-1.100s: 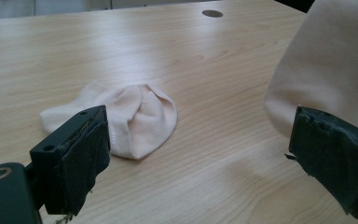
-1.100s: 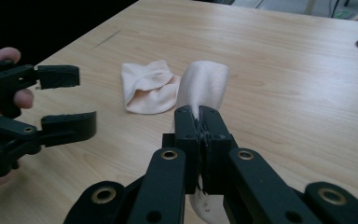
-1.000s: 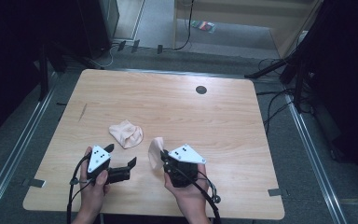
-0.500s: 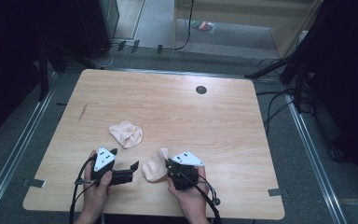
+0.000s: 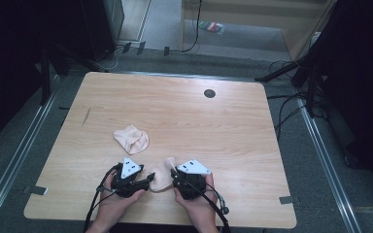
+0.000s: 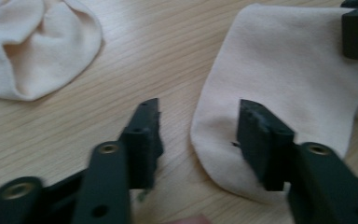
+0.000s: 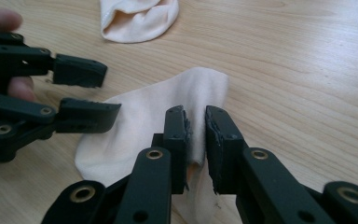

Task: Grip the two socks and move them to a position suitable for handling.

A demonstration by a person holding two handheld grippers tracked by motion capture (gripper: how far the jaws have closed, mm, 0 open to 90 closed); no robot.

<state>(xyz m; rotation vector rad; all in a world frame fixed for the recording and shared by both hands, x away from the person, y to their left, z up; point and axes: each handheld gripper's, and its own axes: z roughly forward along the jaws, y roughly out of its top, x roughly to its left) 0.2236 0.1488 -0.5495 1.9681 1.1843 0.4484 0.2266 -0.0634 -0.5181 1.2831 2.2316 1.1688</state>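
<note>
R gripper [image 7: 196, 126] pinches flat sock [image 7: 144, 126], fold hidden btwn jaws; L gripper [image 6: 198, 123] open, empty.

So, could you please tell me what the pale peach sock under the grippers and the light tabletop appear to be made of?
The flat pale peach sock looks like soft matte knit fabric, perhaps cotton: it folds limply where the right gripper pinches it. The light tabletop shows printed-looking wood grain with a smooth low sheen, so probably laminate or varnished wood; I cannot tell which.

left gripper [image 5: 148, 179]: black, grey triangular plate, brass rivets | right gripper [image 5: 175, 175]: same, black cable
</note>
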